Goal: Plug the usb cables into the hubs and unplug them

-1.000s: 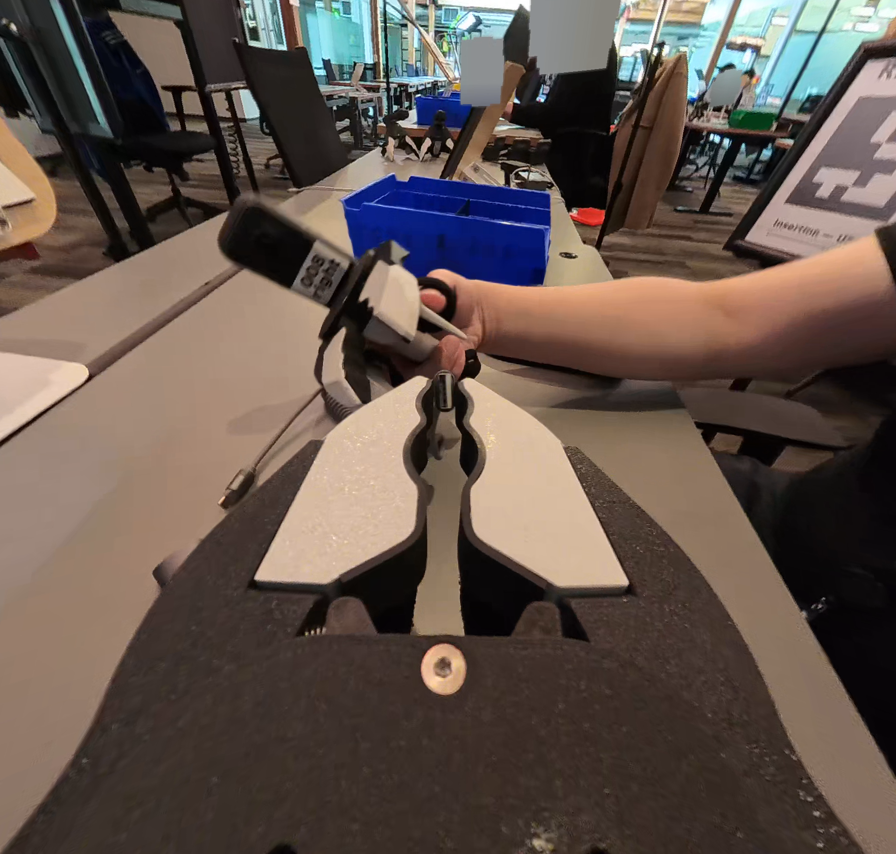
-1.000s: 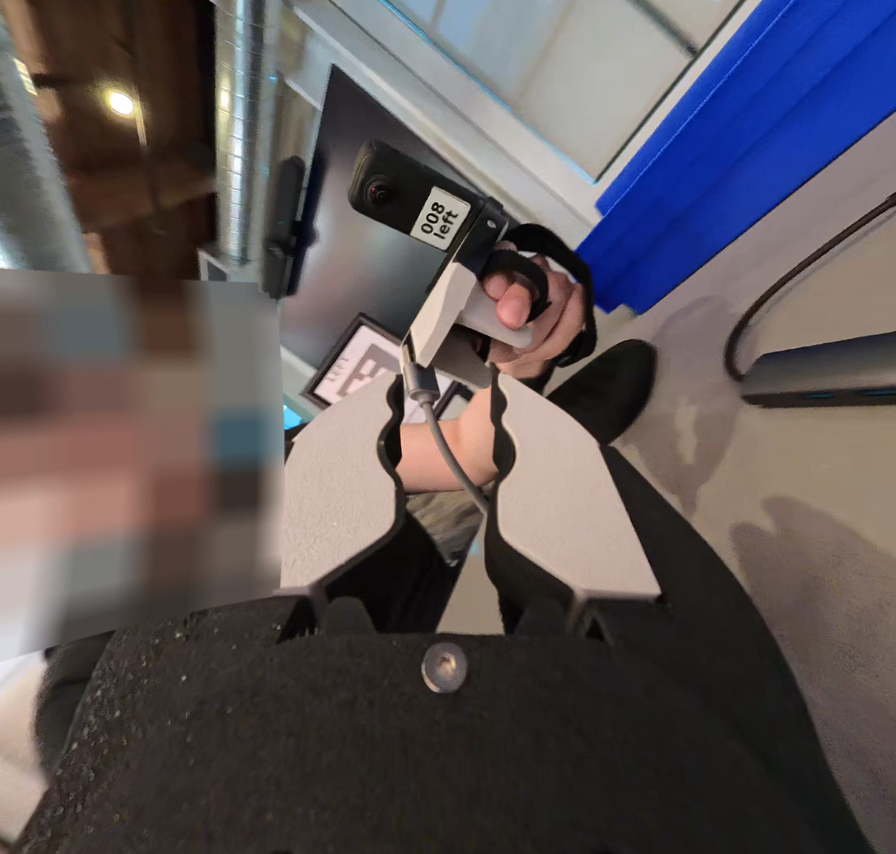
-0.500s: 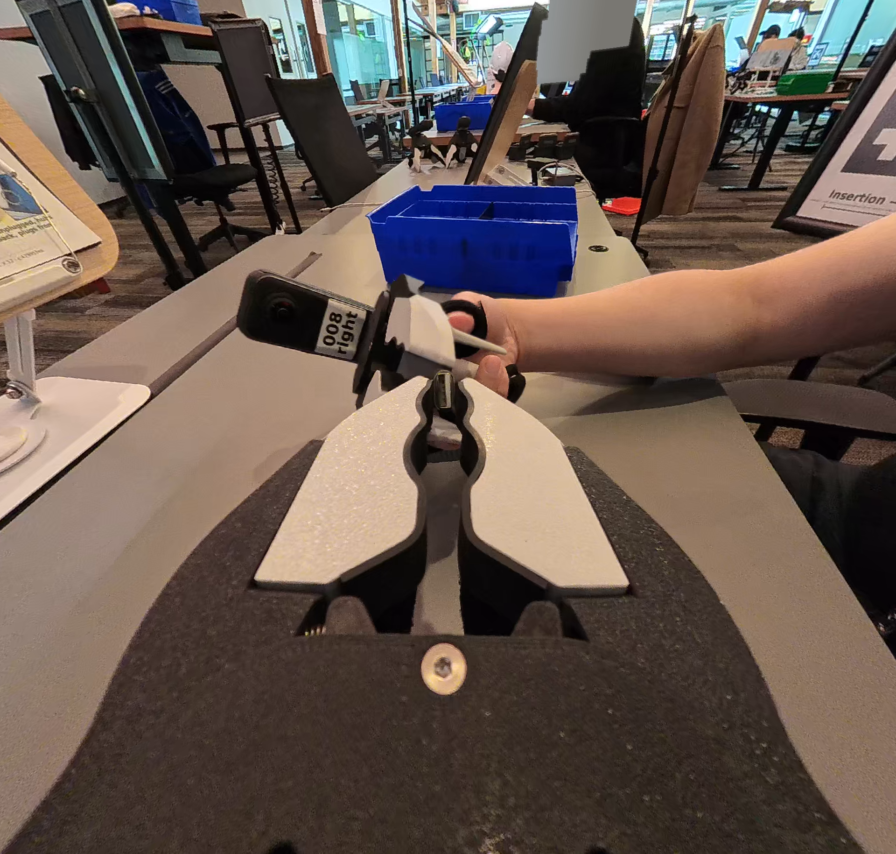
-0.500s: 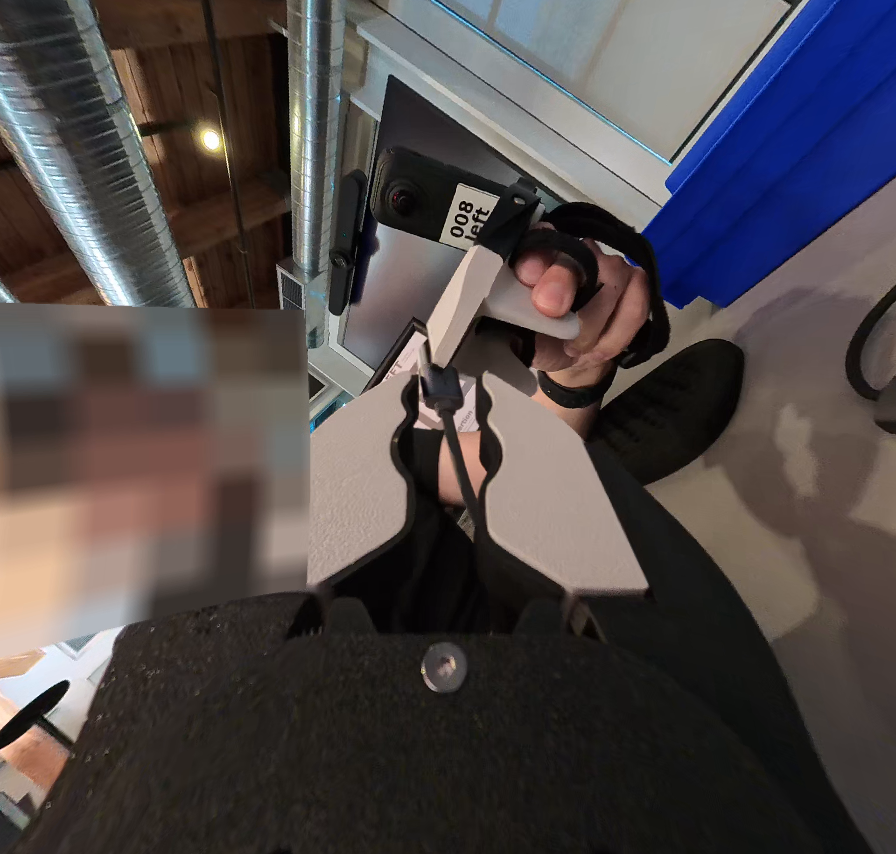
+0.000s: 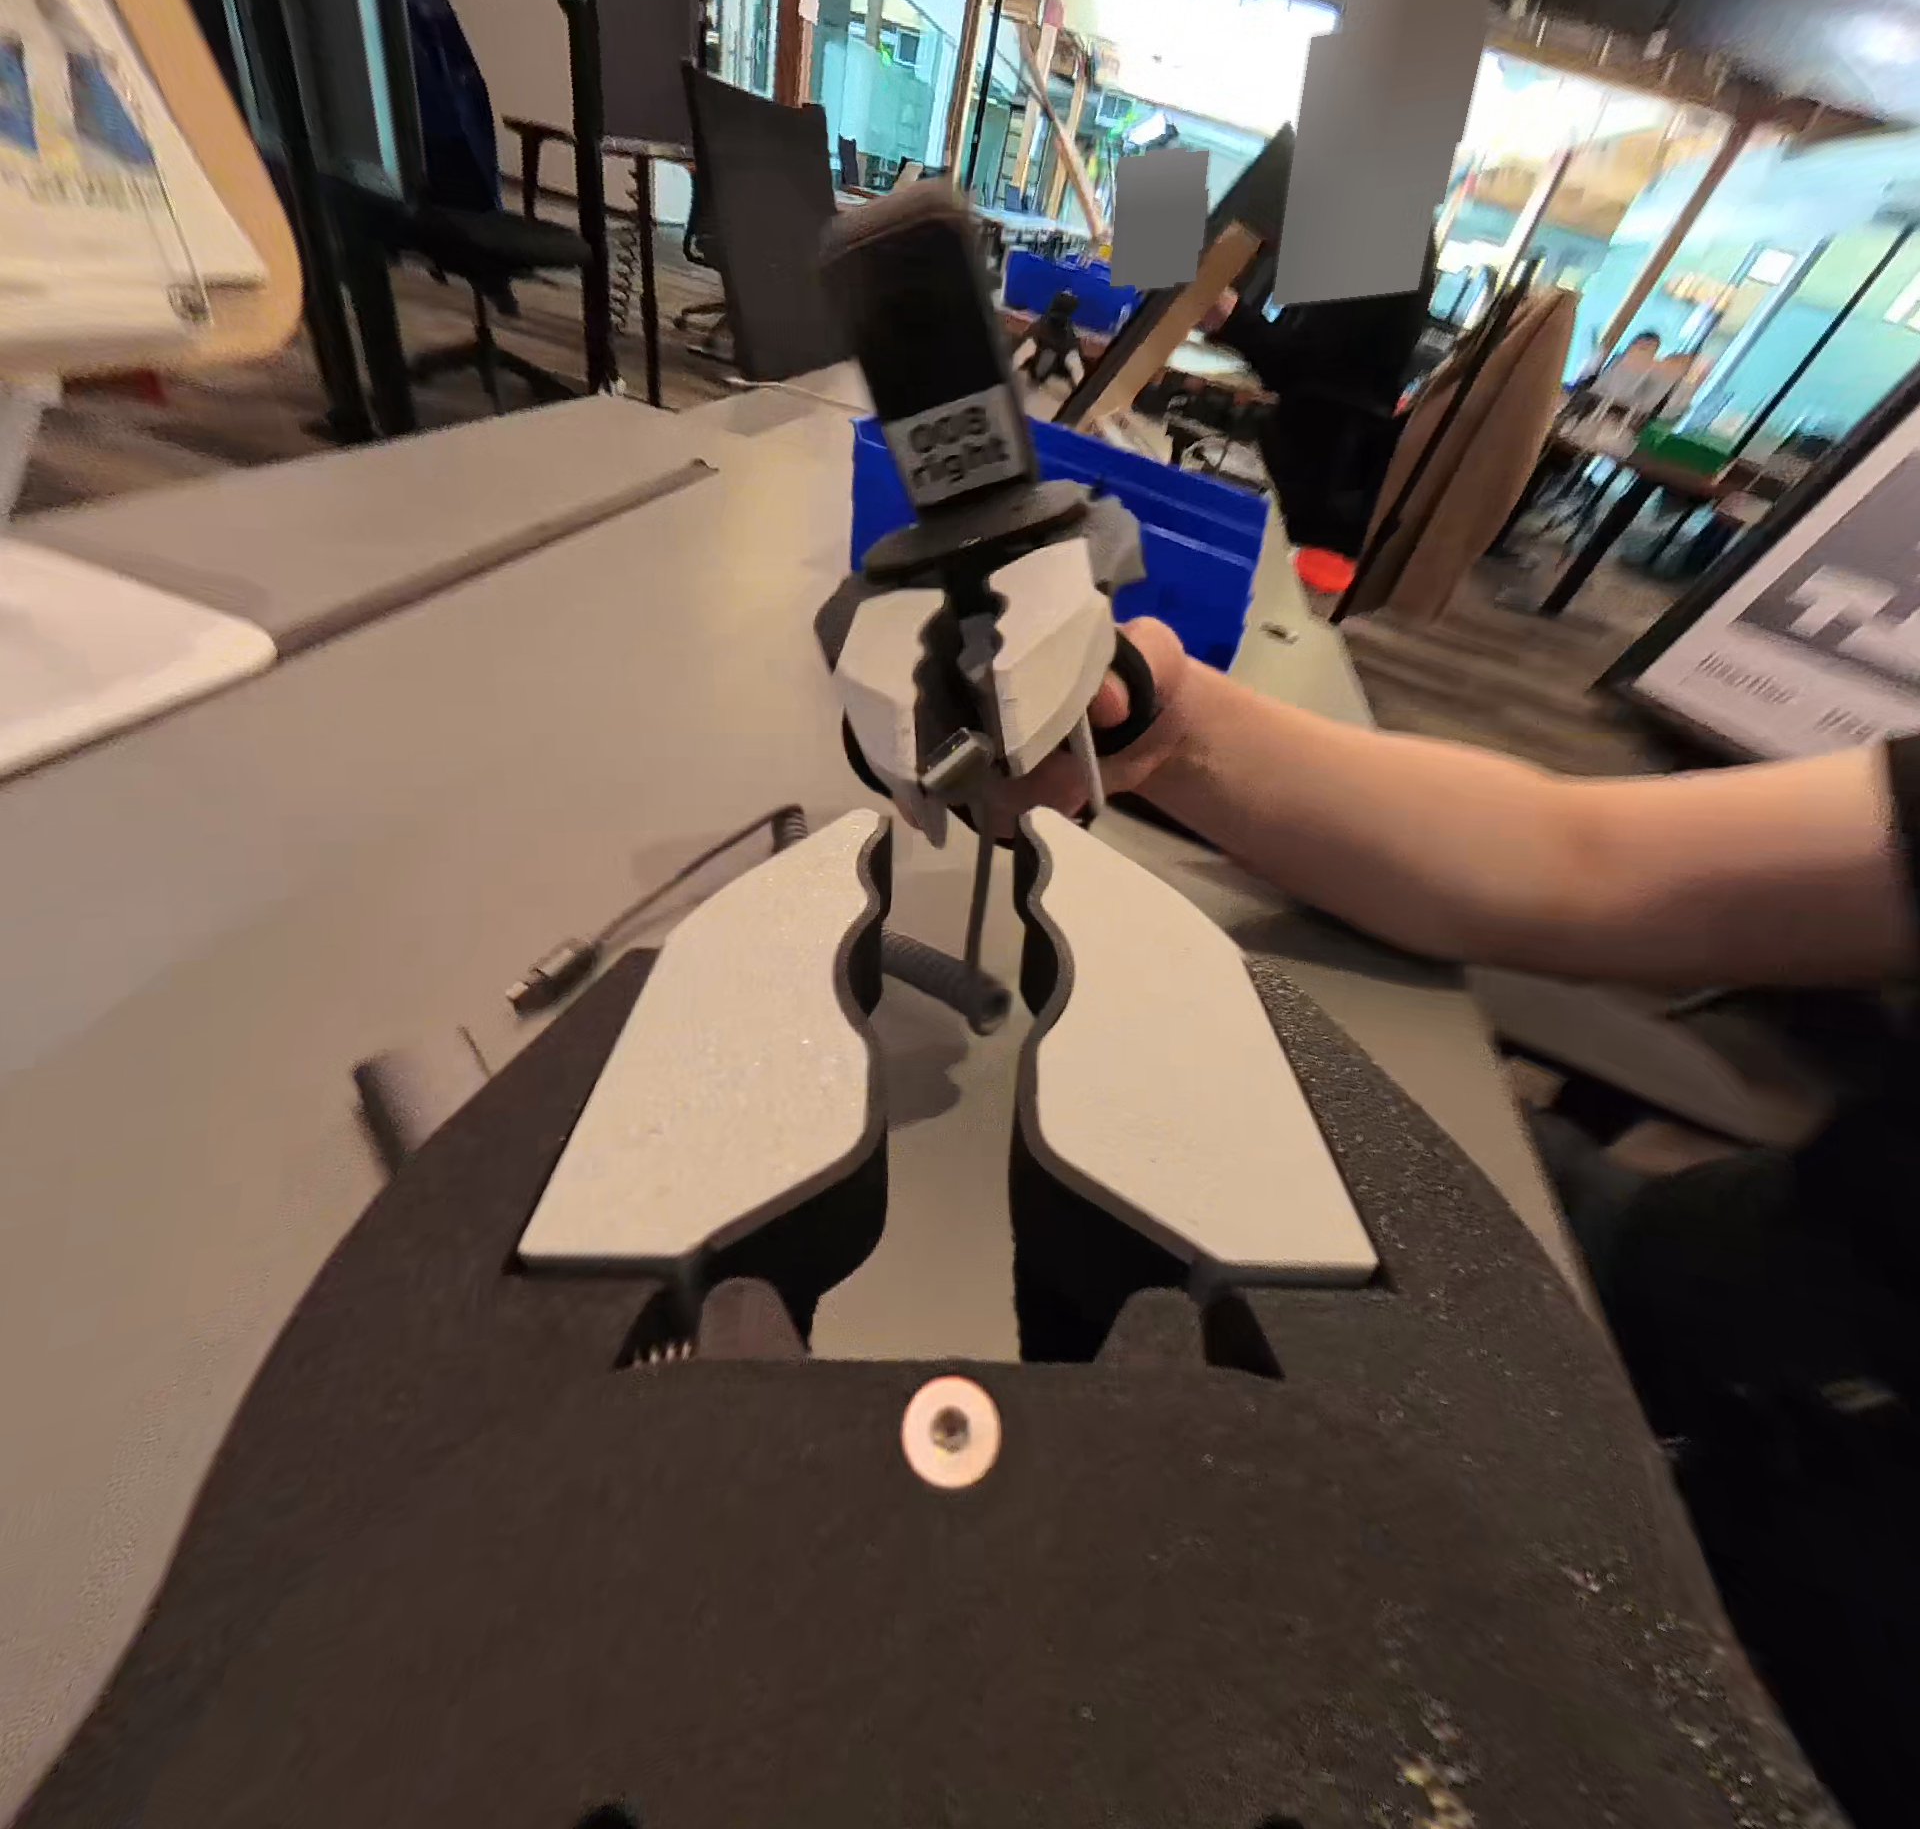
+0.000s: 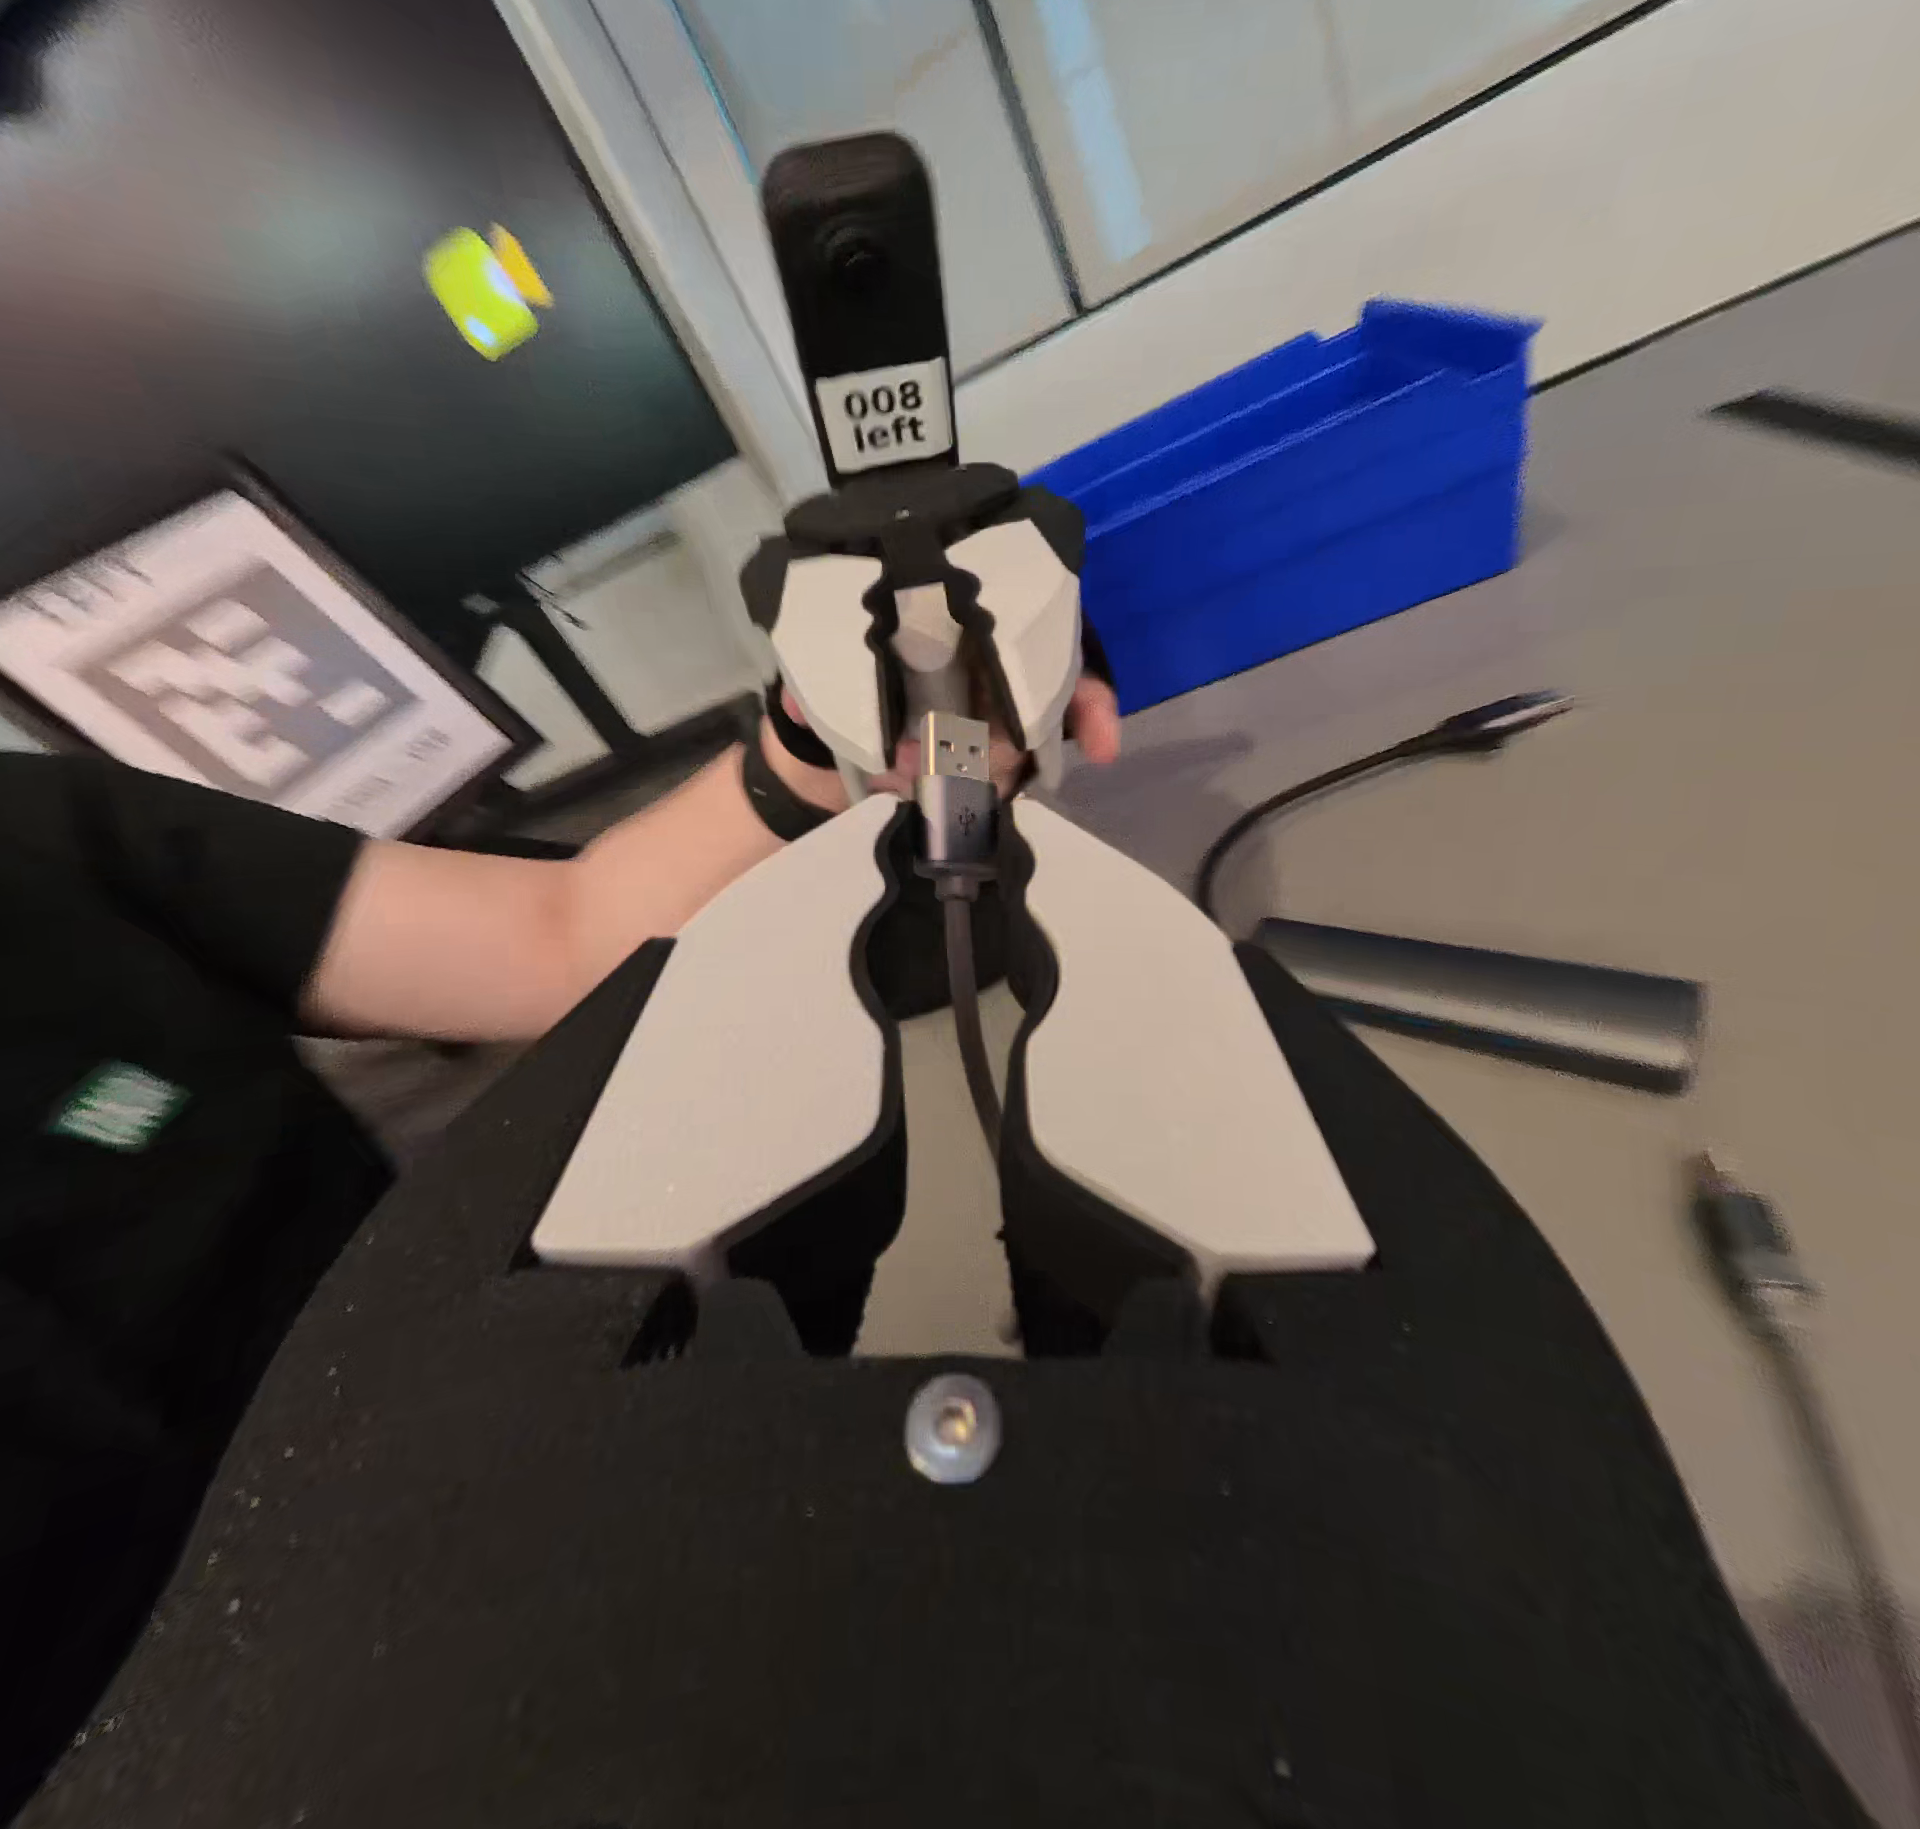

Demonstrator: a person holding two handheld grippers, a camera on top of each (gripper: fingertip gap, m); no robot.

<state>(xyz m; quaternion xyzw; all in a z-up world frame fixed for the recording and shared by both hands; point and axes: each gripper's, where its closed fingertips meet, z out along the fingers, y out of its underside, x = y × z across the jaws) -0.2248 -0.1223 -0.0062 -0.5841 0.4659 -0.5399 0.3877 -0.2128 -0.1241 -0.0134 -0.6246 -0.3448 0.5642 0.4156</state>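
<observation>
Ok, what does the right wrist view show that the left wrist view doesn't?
Only the right wrist view shows the grey hub lying on the table, and the right gripper head-on, shut on a USB plug pointing at the left gripper. Only the left wrist view shows a loose cable end on the table and the open left gripper's own fingers. Both show the blue bin and that plug.

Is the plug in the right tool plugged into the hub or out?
Out. The right tool pinches the plug, its metal end bare in the air; the hub lies apart on the table.
</observation>
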